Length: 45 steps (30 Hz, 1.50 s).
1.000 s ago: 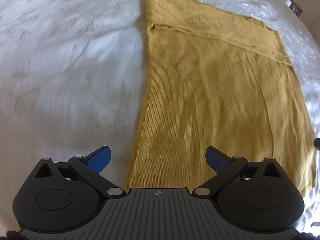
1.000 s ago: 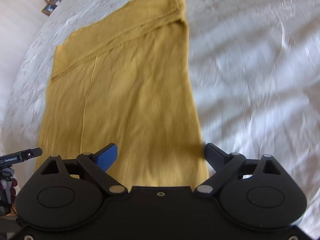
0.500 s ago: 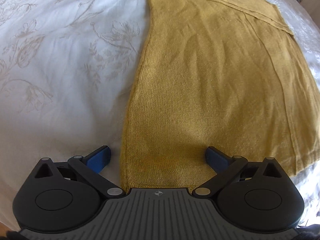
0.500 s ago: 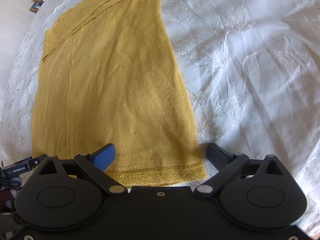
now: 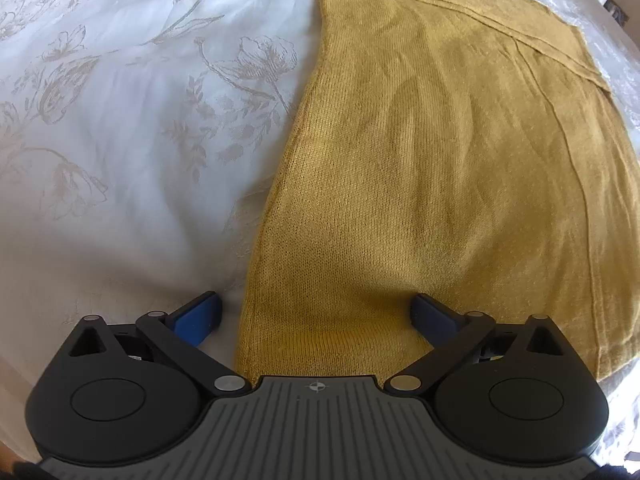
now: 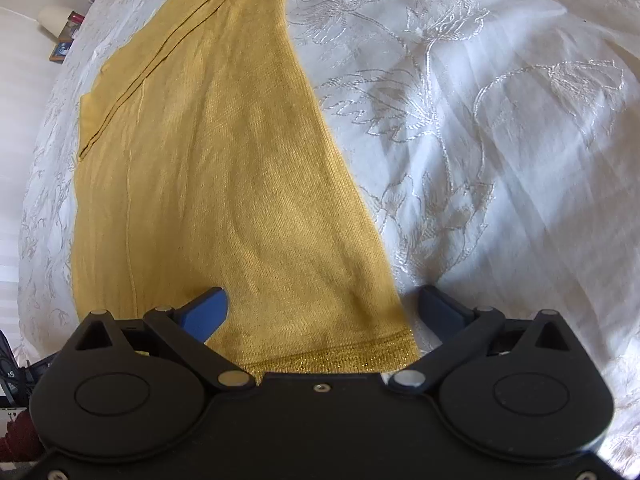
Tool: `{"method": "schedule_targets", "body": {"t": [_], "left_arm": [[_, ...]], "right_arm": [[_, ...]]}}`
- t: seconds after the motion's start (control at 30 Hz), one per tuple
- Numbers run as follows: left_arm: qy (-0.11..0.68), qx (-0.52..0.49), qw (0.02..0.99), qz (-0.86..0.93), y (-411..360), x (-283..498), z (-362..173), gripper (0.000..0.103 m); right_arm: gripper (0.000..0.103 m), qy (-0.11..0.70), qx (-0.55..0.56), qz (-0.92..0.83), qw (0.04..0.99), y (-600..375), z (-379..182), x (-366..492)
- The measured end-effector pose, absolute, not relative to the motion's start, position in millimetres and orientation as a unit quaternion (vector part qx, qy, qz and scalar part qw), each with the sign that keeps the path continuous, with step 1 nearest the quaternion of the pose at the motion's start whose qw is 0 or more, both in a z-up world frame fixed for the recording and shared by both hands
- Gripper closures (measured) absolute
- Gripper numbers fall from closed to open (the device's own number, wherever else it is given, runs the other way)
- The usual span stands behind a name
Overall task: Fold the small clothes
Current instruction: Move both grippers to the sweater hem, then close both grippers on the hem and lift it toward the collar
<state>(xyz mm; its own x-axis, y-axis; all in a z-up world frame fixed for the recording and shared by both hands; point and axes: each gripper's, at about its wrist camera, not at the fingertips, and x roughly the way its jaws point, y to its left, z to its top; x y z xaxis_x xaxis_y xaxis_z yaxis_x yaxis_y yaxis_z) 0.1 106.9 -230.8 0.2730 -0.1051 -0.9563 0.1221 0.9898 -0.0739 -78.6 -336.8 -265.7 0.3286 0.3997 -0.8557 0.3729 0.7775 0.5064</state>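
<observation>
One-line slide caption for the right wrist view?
Open right gripper straddles the near hem corner of a mustard knit garment on a white embroidered bedspread.

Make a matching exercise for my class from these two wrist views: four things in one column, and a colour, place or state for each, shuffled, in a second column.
Things
1. garment
2. bedspread
3. left gripper
4. right gripper

Descriptions
A. white with a floral pattern
B. open over the garment's near right corner
C. mustard yellow, lying flat
D. open over the garment's near left corner

Pairs: 1-C, 2-A, 3-D, 4-B
</observation>
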Motion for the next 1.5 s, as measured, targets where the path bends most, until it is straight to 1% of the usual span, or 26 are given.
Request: {"method": "schedule_targets", "body": {"t": [0.03,0.07,0.1,0.13,0.17,0.2,0.23,0.27,0.33,0.5,0.6,0.73,0.87,1.07,1.2,1.37,1.5], "left_arm": [[0.594,0.01,0.801,-0.073,108,0,-228,0.013],[0.589,0.013,0.805,-0.075,110,-2,-224,0.026],[0.583,0.012,0.808,-0.078,111,-3,-219,0.034],[0.579,0.011,0.811,-0.081,112,-4,-215,0.053],[0.577,0.008,0.813,-0.085,113,-4,-211,0.069],[0.577,0.003,0.812,-0.09,114,-3,-207,0.077],[0.576,-0.004,0.812,-0.095,116,-2,-204,0.089],[0.574,-0.013,0.813,-0.1,118,-1,-199,0.093],[0.565,-0.031,0.818,-0.107,121,1,-187,0.095],[0.536,-0.081,0.834,-0.106,126,23,-148,0.095],[0.509,-0.106,0.847,-0.108,122,48,-126,0.095],[0.476,-0.125,0.863,-0.111,115,91,-102,0.095],[0.45,-0.147,0.873,-0.115,110,140,-91,0.095],[0.433,-0.139,0.883,-0.116,92,211,-97,0.095],[0.447,-0.126,0.878,-0.112,80,249,-119,0.095],[0.462,-0.11,0.874,-0.1,75,283,-146,0.095],[0.472,-0.095,0.872,-0.093,74,303,-162,0.094]], "right_arm": [[0.011,0.58,0.329,0.012,0.745,-337,-265,-78],[0.021,0.582,0.32,0.012,0.748,-336,-261,-79],[0.046,0.583,0.311,0.011,0.751,-336,-258,-79],[0.076,0.583,0.306,0.011,0.753,-336,-256,-81],[0.089,0.581,0.315,0.018,0.75,-337,-254,-82],[0.089,0.579,0.329,0.027,0.745,-339,-251,-84],[0.09,0.576,0.335,0.031,0.745,-340,-249,-85],[0.09,0.57,0.335,0.036,0.749,-340,-244,-87],[0.09,0.555,0.34,0.046,0.758,-342,-233,-88],[0.09,0.498,0.363,0.071,0.784,-353,-195,-77],[0.09,0.463,0.375,0.077,0.799,-363,-175,-58],[0.09,0.412,0.395,0.071,0.818,-374,-155,-20],[0.09,0.374,0.415,0.058,0.828,-385,-149,35],[0.09,0.358,0.41,0.045,0.837,-400,-159,118],[0.09,0.374,0.404,0.034,0.834,-405,-179,162],[0.09,0.402,0.385,0.03,0.83,-404,-207,203],[0.09,0.413,0.377,0.023,0.829,-405,-220,219]]}}
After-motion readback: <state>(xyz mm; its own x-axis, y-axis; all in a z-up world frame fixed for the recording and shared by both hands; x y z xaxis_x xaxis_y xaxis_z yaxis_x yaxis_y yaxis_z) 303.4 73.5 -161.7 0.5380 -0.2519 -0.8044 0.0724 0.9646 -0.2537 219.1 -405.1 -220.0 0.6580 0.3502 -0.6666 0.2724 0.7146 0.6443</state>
